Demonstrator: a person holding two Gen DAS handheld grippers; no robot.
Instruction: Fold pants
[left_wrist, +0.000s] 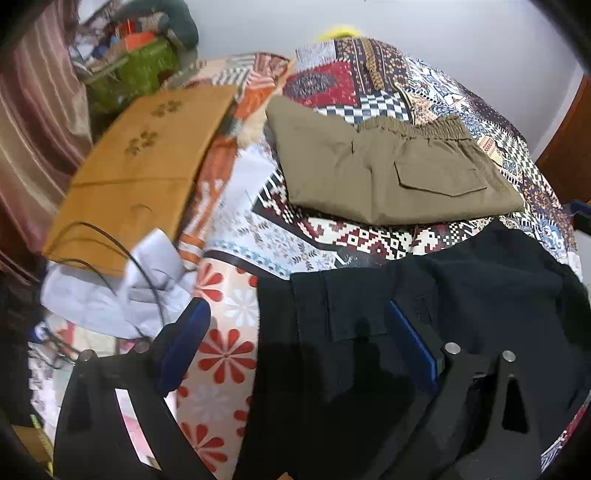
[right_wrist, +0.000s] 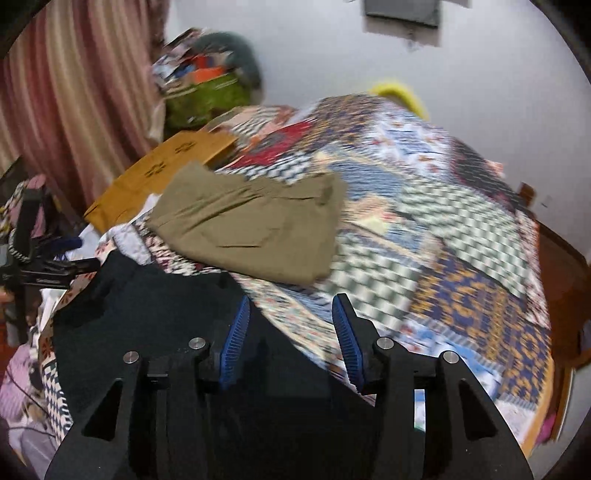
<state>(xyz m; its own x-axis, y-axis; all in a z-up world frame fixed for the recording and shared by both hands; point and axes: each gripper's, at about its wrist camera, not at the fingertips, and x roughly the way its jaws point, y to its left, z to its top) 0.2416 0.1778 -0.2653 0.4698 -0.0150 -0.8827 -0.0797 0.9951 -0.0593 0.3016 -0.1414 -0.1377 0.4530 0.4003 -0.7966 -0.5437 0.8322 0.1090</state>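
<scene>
Left gripper (left_wrist: 295, 343), angled steeply down, jaws spread wide over the near edge of the black pants (left_wrist: 461, 295) on the patterned bedspread (left_wrist: 369, 240), gripping nothing. Right gripper (right_wrist: 290, 339), also angled down, jaws partly apart and empty above the same pants. Folded olive pants (left_wrist: 399, 170) lie beyond.

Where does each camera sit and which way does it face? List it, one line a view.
Left wrist: on the left gripper, tilted down at the black pants on the patchwork bedspread; its blue-padded fingers, wide apart, show.
Right wrist: on the right gripper, tilted down over the bedspread toward the wall; its fingers, apart, hold nothing.
Shared: the folded olive pants, black pants, brown cardboard sheet, bedspread.
</scene>
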